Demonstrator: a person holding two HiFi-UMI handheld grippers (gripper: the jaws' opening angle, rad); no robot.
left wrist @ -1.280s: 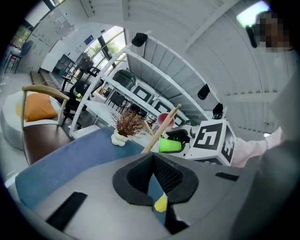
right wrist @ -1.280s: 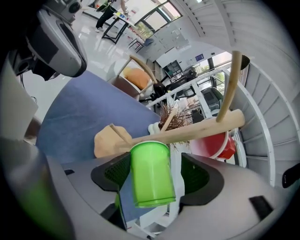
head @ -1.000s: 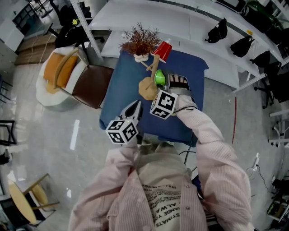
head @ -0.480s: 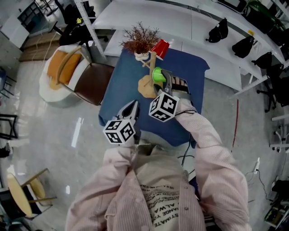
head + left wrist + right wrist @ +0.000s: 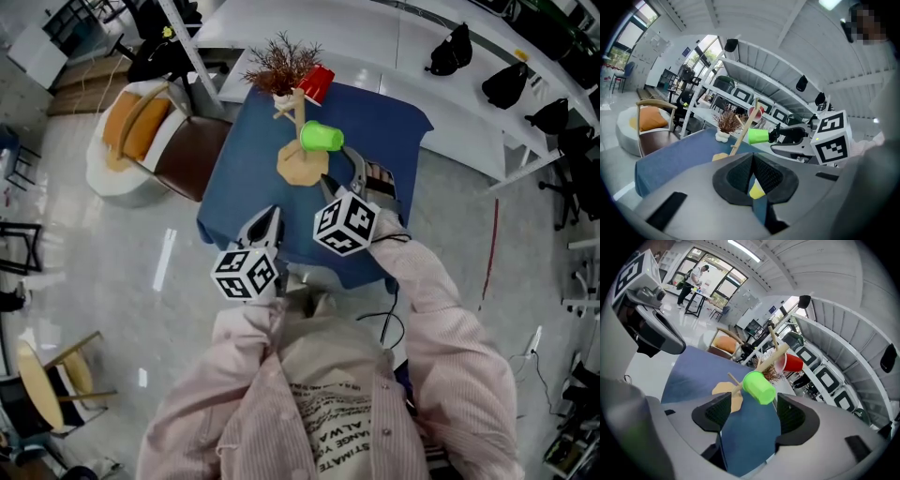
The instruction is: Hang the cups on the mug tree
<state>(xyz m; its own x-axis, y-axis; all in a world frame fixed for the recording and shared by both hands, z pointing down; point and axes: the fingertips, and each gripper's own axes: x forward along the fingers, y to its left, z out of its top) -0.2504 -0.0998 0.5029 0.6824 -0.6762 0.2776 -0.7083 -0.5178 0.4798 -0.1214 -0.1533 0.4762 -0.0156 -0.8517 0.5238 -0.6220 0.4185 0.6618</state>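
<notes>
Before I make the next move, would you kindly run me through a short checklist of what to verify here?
1. Green cup hung on a peg of the mug tree: ok.
2. Right hand-held gripper clear of the green cup, jaws apart and gripping nothing: ok.
3. Red cup hung on a higher peg: ok.
4. Left hand-held gripper away from the mug tree, jaws together at the tips: ok.
5. Another cup waiting on the blue table: cannot tell. None shows in the head view, and the yellow patch seen past the left jaws cannot be identified.
</notes>
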